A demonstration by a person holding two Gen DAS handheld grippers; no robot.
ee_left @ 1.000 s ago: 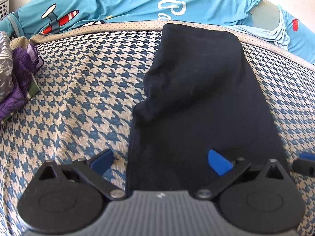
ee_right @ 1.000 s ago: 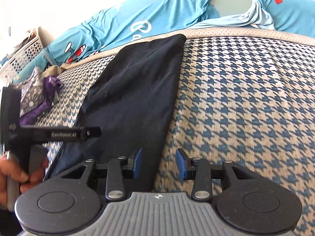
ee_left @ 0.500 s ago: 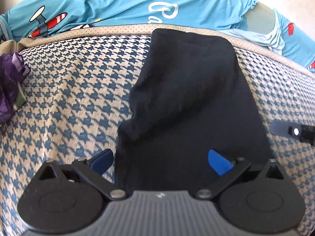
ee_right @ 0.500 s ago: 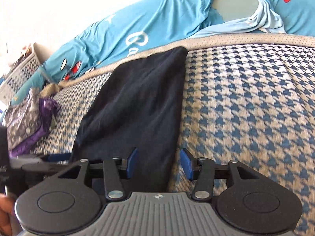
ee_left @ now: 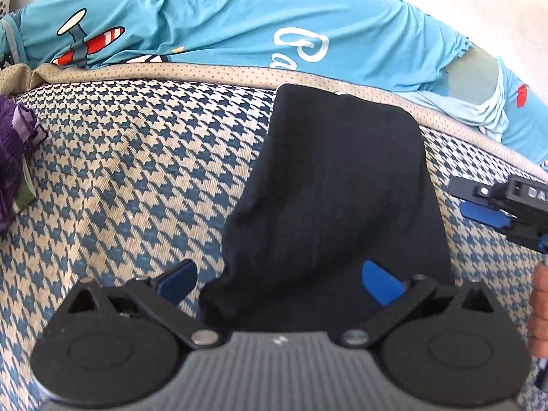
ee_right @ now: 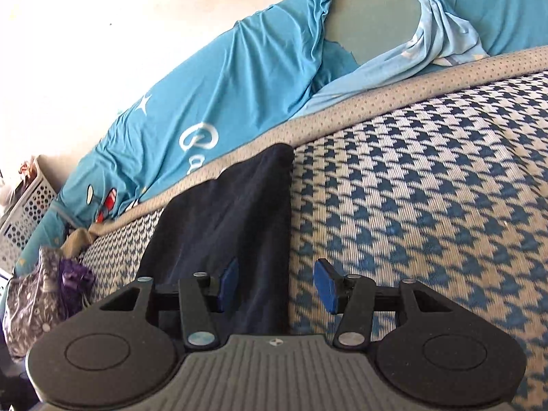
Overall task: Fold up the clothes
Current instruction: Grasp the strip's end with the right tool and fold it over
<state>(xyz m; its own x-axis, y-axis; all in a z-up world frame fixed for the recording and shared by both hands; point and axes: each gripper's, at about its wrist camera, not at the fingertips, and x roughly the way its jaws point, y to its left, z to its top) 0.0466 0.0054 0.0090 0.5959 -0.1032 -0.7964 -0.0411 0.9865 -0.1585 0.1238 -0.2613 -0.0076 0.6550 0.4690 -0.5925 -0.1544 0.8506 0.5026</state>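
Left wrist view: left gripper (ee_left: 279, 279) spread wide, holding nothing, over soft black garment (ee_left: 335, 198) lying long and flat on woven houndstooth mattress (ee_left: 130, 178) | Right wrist view: right gripper (ee_right: 275, 284) half apart, empty, astride garment's straight right edge; wrinkled turquoise sheet (ee_right: 239, 96) behind

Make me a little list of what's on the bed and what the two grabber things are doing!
surface: houndstooth mattress
garment: black cloth, lying long and flat, partly folded
left gripper: open, over the cloth's near end, not pinching
right gripper: open, straddling the cloth's right edge, not pinching
behind: blue sheet with planes
far left: purple clothes, white basket
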